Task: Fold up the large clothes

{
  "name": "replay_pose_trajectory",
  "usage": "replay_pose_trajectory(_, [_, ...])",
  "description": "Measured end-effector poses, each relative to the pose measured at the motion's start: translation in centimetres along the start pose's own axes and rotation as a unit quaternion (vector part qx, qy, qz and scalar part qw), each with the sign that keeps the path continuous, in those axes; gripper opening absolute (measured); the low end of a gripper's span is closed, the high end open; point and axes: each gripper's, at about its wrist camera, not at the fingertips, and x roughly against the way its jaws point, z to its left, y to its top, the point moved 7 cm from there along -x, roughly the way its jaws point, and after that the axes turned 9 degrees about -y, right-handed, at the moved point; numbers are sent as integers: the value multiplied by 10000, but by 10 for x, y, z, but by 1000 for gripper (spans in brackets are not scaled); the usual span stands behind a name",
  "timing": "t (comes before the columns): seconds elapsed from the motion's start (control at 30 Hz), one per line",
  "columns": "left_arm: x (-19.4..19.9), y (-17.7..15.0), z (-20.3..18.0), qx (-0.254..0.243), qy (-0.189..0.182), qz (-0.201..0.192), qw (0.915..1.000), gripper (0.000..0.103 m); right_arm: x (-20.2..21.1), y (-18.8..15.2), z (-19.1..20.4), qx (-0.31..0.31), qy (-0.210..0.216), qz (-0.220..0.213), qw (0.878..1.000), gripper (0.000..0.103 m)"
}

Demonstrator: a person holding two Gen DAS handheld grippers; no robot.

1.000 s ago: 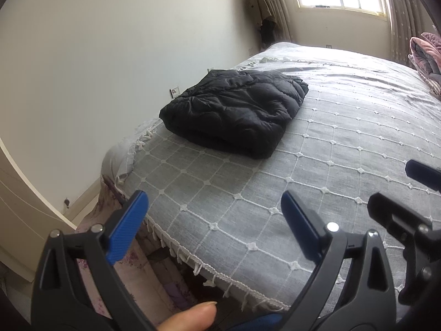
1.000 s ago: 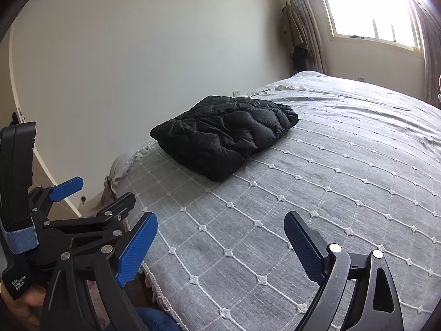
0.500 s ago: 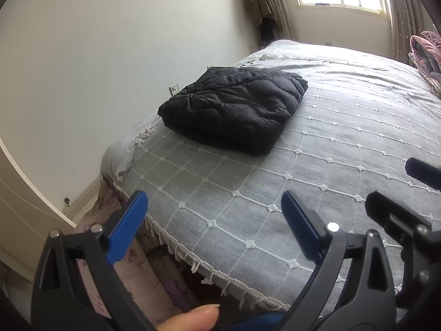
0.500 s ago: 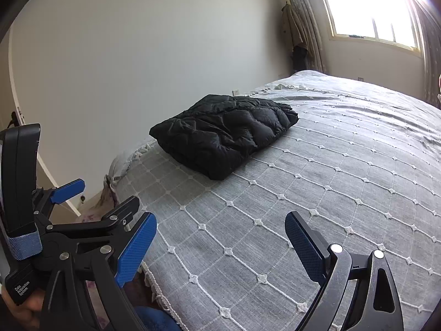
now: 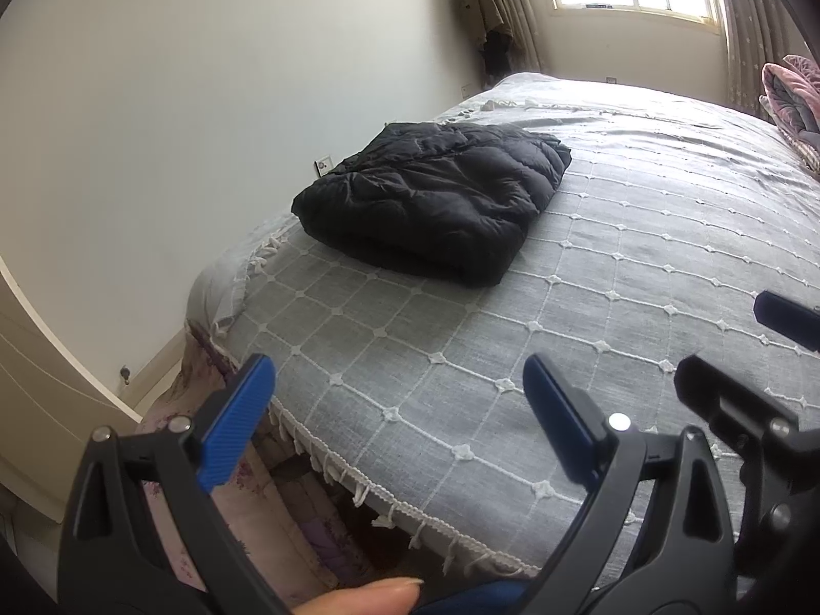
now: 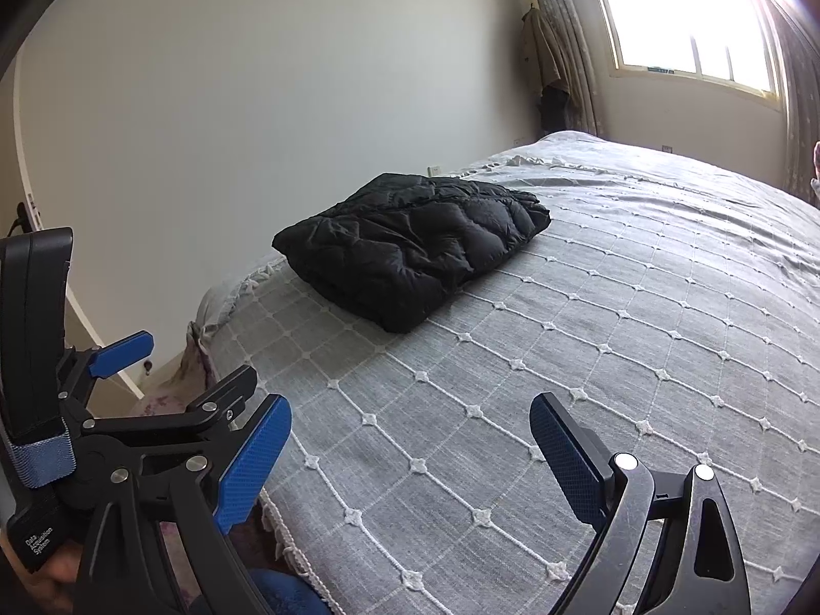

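A black quilted puffer jacket (image 5: pixel 435 200) lies folded into a thick rectangle on the grey bedspread (image 5: pixel 640 282), near the bed's left corner; it also shows in the right wrist view (image 6: pixel 415 246). My left gripper (image 5: pixel 394 410) is open and empty, held above the bed's near edge, well short of the jacket. My right gripper (image 6: pixel 410 446) is open and empty, also over the near edge. The left gripper (image 6: pixel 123 359) shows at the left of the right wrist view.
The bedspread (image 6: pixel 615 359) has a white diamond pattern and a fringed edge (image 5: pixel 410 507). A white wall (image 5: pixel 205 102) runs along the left. A window (image 6: pixel 692 36) with curtains is at the far end. Pink bedding (image 5: pixel 792 97) lies at the far right.
Both grippers have drawn back slightly and tilted a little; the jacket sits a bit lower and farther in view. The jacket has not moved on the bed. Both grippers stay open.
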Motion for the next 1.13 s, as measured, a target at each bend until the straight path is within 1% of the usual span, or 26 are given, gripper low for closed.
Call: replay_pose_trajectory(1.13, [-1,-2,1,51,-14,19,10000,98,-5,-1,2,3,8,30,10000,95])
